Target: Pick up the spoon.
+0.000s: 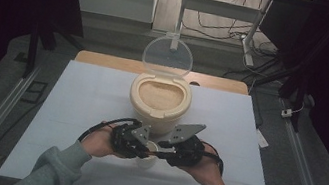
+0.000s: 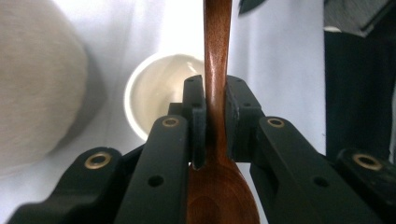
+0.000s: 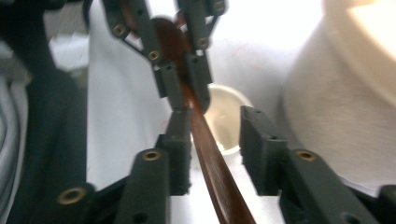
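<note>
Pinching a wooden spoon (image 2: 215, 70) at the neck where handle meets bowl, the left gripper (image 2: 215, 123) has its jaws pressed together on the wood from both sides; the spoon's bowl lies back toward that gripper's body and the handle runs straight out ahead of it. The right gripper (image 3: 215, 149) faces the left one from the opposite side, and the same spoon (image 3: 212, 163) runs lengthwise between its jaws; those jaws stand spread, one pad touching or nearly touching the handle, the other well apart from it, so the right gripper is not pinching.

From the high view both hands meet low over the white table (image 1: 73, 108), left gripper (image 1: 135, 146) and right gripper (image 1: 170, 152) tip to tip, with a small white cup (image 1: 147, 160) just beneath them; beyond them stands a cream bucket (image 1: 156, 111) of pale grain, its clear lid (image 1: 167, 56) hinged upright.

The spoon's long axis lies along the line joining the two grippers, level and crosswise to the person; the cup sits below its middle and the bucket lies farther out. Judging by this, the spoon looks to be passing from right to left; the left hand alone carries it, and the next move turns on drawing the right jaws back along the handle without dragging it.
</note>
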`<act>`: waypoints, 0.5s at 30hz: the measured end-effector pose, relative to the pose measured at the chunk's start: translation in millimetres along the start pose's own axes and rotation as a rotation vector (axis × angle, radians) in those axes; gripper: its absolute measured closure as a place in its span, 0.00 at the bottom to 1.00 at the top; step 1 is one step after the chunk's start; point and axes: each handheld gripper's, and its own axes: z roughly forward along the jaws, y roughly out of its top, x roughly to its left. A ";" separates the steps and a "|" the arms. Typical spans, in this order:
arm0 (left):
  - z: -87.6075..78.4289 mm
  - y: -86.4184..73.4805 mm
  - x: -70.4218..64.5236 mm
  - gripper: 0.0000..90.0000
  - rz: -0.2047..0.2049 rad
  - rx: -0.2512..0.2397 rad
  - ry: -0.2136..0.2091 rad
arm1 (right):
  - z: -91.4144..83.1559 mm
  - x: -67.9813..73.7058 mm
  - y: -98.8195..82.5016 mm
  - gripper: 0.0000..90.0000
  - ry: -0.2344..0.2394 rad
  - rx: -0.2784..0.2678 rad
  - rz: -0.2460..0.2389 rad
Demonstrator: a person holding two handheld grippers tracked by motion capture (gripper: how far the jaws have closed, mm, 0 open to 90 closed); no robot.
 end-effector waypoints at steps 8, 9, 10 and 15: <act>-7.0 -4.8 2.8 0.88 -0.036 -0.076 0.072 | -11.5 -5.0 -5.1 0.58 -0.107 -0.098 0.082; -8.2 -5.6 3.1 0.88 -0.042 -0.083 0.079 | -12.9 -5.8 -6.1 0.57 -0.122 -0.114 0.100; -9.2 -6.6 3.4 0.88 -0.046 -0.094 0.090 | -14.3 -6.4 -7.3 0.56 -0.140 -0.130 0.120; -13.5 -10.5 5.2 0.88 -0.064 -0.120 0.119 | -21.5 -11.6 -15.6 0.53 -0.184 -0.204 0.197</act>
